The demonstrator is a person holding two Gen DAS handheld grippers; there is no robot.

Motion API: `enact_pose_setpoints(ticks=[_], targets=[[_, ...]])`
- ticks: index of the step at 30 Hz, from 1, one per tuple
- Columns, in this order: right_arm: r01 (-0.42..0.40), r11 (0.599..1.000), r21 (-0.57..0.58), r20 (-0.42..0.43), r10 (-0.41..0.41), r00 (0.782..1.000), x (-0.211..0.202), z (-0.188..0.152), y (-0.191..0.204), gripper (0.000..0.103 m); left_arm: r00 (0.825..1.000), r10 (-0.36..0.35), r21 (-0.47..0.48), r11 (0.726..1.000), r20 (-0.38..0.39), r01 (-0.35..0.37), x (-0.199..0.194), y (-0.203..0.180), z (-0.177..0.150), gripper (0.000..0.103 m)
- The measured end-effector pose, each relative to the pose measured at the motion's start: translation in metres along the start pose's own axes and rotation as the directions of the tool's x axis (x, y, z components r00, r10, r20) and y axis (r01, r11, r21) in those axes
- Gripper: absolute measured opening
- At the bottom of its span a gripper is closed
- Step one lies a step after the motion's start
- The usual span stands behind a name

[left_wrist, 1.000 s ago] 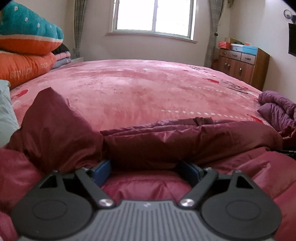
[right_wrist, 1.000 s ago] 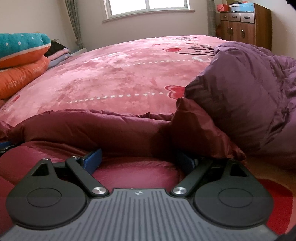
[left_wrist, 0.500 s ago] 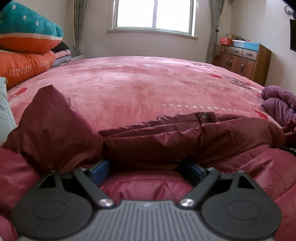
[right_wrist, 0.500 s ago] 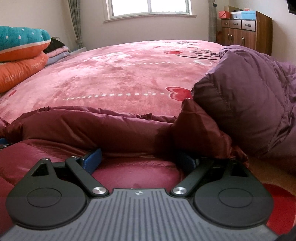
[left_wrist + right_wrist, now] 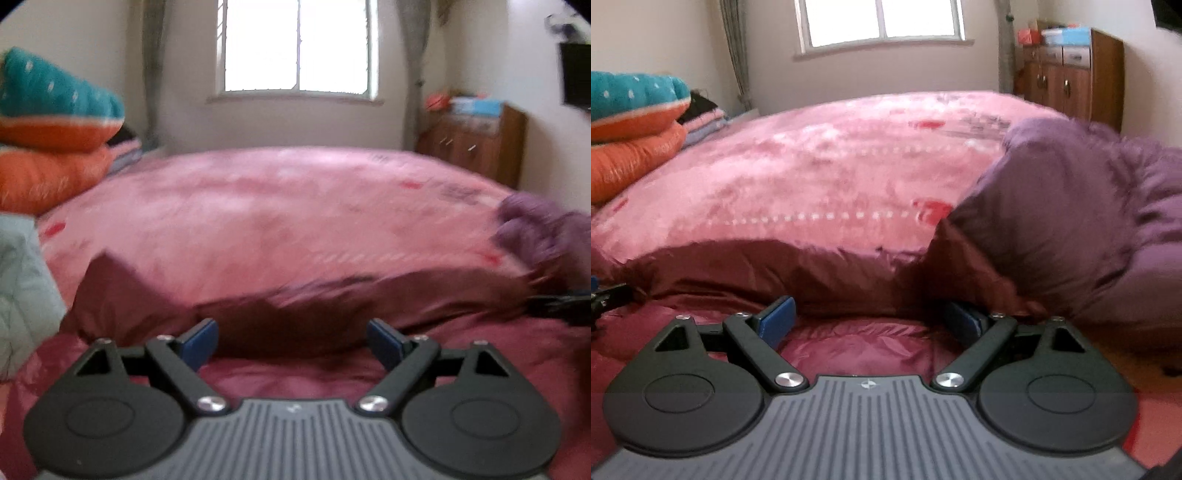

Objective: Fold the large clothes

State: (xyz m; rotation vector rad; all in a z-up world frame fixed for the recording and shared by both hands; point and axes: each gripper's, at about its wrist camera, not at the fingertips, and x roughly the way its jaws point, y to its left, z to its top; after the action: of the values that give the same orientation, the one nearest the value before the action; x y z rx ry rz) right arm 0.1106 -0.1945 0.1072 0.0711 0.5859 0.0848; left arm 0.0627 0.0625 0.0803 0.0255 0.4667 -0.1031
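Note:
A dark red puffy jacket lies across the near edge of the pink bed, its far edge folded toward me; it also shows in the right wrist view. My left gripper is open, its blue fingertips spread wide just above the jacket, holding nothing. My right gripper is open too, over the jacket's right part, with its right fingertip partly hidden under a raised flap. Each gripper's tip shows at the other view's edge.
A purple puffy jacket is heaped at the right, touching the red one. Stacked teal and orange quilts sit at the left, a pale green cloth near left. A wooden dresser stands back right beside the window.
Both grippers have pulled back and tilted up, so the fingertips now stand free of the jacket's fold. The views are motion-blurred. The jacket's folded edge has settled flatter.

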Motion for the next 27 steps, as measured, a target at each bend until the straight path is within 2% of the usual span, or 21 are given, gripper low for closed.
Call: enact_pose_setpoints(ticks=[4, 7, 9, 11, 18, 27], targets=[[-0.008, 1.0, -0.002, 0.019, 0.008, 1.0, -0.03, 0.0, -0.003, 0.103, 0.997, -0.073, 0.025, 0.997, 0.024, 0.072, -0.026, -0.038, 0.002, 0.088], [0.02, 0.999, -0.037, -0.019, -0.021, 1.0, -0.04, -0.01, -0.004, 0.103, 0.996, -0.088, 0.046, 0.995, -0.027, 0.089, -0.025, -0.063, -0.006, 0.088], [0.024, 0.999, -0.047, -0.021, -0.025, 0.999, -0.045, -0.019, -0.008, 0.103, 0.996, -0.072, 0.063, 0.995, -0.057, 0.076, -0.019, -0.073, -0.015, 0.088], [0.024, 0.998, -0.055, -0.016, -0.025, 1.0, -0.047, -0.024, -0.011, 0.103, 0.997, -0.056, 0.08, 0.995, -0.06, 0.061, -0.016, -0.076, -0.026, 0.089], [-0.001, 1.0, -0.023, -0.024, 0.001, 1.0, -0.031, -0.037, -0.022, 0.103, 0.998, -0.043, 0.053, 0.998, -0.039, 0.045, -0.007, -0.072, -0.047, 0.095], [-0.008, 1.0, -0.008, -0.027, 0.007, 1.0, -0.021, -0.043, -0.026, 0.103, 0.998, -0.033, 0.065, 0.997, -0.049, 0.037, 0.002, -0.076, -0.048, 0.097]])
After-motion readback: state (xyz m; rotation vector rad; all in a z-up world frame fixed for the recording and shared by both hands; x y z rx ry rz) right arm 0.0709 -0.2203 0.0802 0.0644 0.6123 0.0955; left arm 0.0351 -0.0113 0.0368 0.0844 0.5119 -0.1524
